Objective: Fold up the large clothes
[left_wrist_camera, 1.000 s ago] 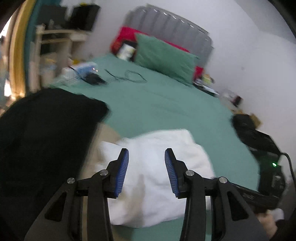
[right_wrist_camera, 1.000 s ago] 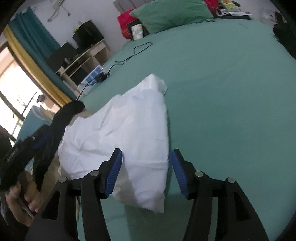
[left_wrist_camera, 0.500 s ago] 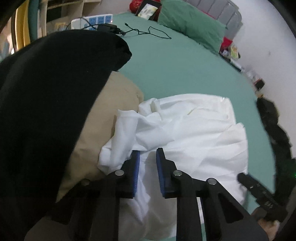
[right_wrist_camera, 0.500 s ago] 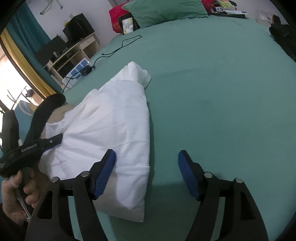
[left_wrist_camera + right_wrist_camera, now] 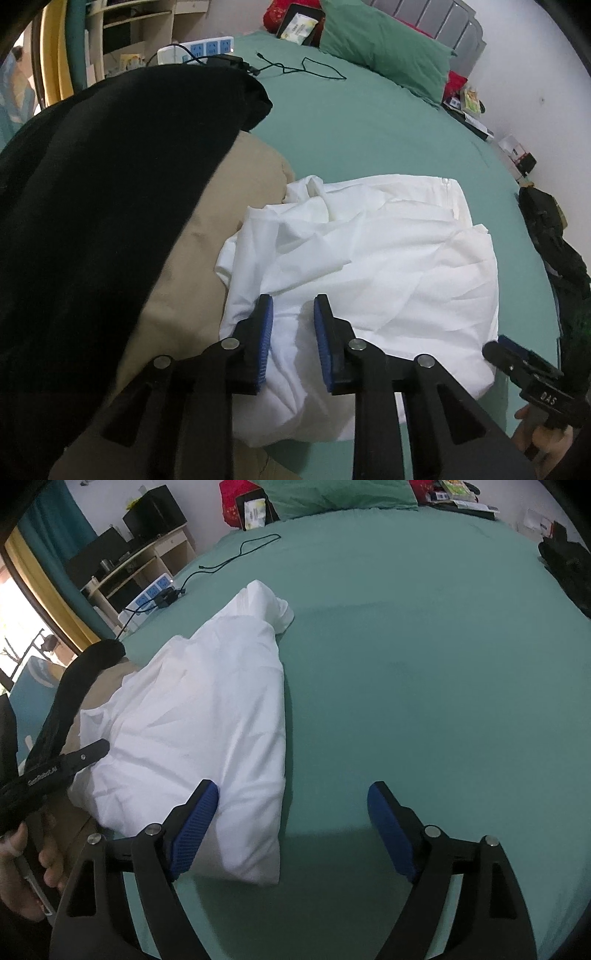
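A crumpled white garment [image 5: 376, 266] lies on the green bed sheet [image 5: 369, 125], its left edge resting on a tan garment [image 5: 207, 236]. My left gripper [image 5: 293, 317] hangs over the white garment's near left part, jaws a narrow gap apart with nothing pinched between them. In the right wrist view the white garment [image 5: 207, 716] lies left of centre. My right gripper [image 5: 293, 805] is wide open and empty; its left finger [image 5: 195, 819] is at the garment's near corner, the right one over bare sheet.
A black garment [image 5: 103, 192] is piled at the left, over the tan one. A green pillow [image 5: 380, 55], a black cable [image 5: 303, 70] and a power strip [image 5: 199, 50] lie at the bed's far end. Dark clothing [image 5: 554, 236] sits at the right edge.
My left gripper dropped toward the white garment, narrowed its jaws, then widened them slightly. My right gripper opened much wider and shifted right along the garment's near corner.
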Demonstrator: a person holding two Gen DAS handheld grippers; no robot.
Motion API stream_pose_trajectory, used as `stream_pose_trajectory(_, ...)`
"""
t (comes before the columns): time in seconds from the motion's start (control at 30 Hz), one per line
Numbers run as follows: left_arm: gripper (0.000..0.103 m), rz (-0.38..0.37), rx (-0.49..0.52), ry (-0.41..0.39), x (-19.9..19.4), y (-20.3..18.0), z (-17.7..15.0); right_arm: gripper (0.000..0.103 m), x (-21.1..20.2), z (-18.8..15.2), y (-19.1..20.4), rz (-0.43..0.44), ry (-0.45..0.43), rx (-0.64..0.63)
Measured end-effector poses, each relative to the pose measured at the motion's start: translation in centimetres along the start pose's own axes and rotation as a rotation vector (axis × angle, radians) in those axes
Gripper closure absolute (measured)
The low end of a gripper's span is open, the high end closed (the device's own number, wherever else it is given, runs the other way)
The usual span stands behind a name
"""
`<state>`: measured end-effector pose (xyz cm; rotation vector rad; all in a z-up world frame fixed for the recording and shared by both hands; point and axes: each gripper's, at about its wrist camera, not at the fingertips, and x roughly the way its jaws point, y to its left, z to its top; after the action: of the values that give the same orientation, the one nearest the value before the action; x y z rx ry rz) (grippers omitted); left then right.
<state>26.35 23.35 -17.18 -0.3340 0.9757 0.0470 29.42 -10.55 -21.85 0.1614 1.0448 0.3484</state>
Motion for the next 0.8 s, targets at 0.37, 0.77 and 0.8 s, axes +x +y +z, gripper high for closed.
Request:
stream_pose_trajectory(0.37, 0.045, -0.060, -0.083, -0.048, -2.7, -0.7, -2.1, 0.020, -3.2, -1.7, 0.0, -0.015, 0.037, 0.014)
stream_pose_trajectory(0.77, 0.045, -0.019, -0.113, -0.064, -6.5, -2.1, -6.0, 0.020, -7.7, -3.8, -0.8, -0.014, 0.018, 0.032)
stream_pose_trajectory(0.8, 0.045, -0.025, -0.111, -0.065, -6.9, -2.5, -6.5, 0.020, -8.1, -4.0, -0.9, -0.014, 0.016, 0.033)
